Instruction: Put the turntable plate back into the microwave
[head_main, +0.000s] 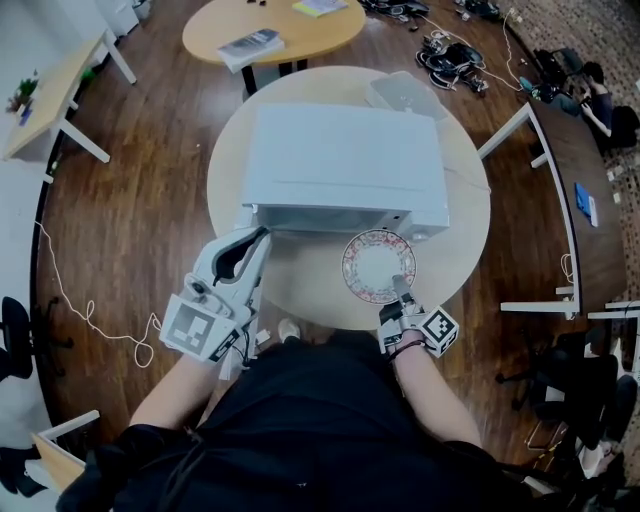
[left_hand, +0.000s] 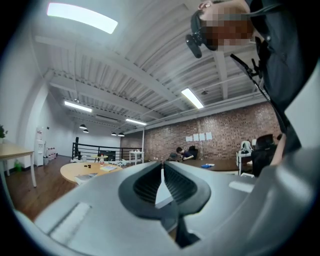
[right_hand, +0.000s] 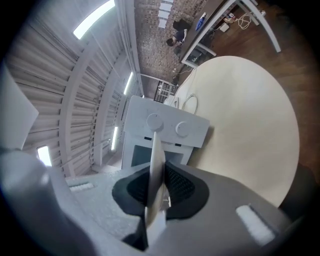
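1. The plate (head_main: 378, 262) is round, so it has no long side to speak of. It lies close to flat, patterned face up, and reaches out from the fingers of the right gripper (head_main: 400, 287) toward the front of the microwave (head_main: 345, 165).
2. Those fingers are nearly closed and pinch the plate's near rim. In the right gripper view the plate shows edge-on, a thin pale blade running straight out between them.
3. The plate hangs over the table just ahead of the fingertips. It stops just short of the microwave's front, before the right-hand end where the two knobs (right_hand: 154, 121) sit.
4. The left gripper (head_main: 262, 236) has its fingertips brought together at the microwave's front left corner. A sliver of white shows in the gap behind the tips — I cannot tell what it is, or whether it is pinched.
5. Everything stands on a round cream table (head_main: 460, 240) over a dark wooden floor (head_main: 150, 200). Beyond the fingers, behind the microwave, sits a clear tub (head_main: 405, 95). Further off is a round wooden table (head_main: 300, 30). A brick wall (left_hand: 225, 130) closes the far end, with strip lights (left_hand: 82, 17) overhead.
6. Count: one plate, one microwave, two knobs, two grippers, two round tables, one tub — and one person (left_hand: 182, 152) seated by that wall.
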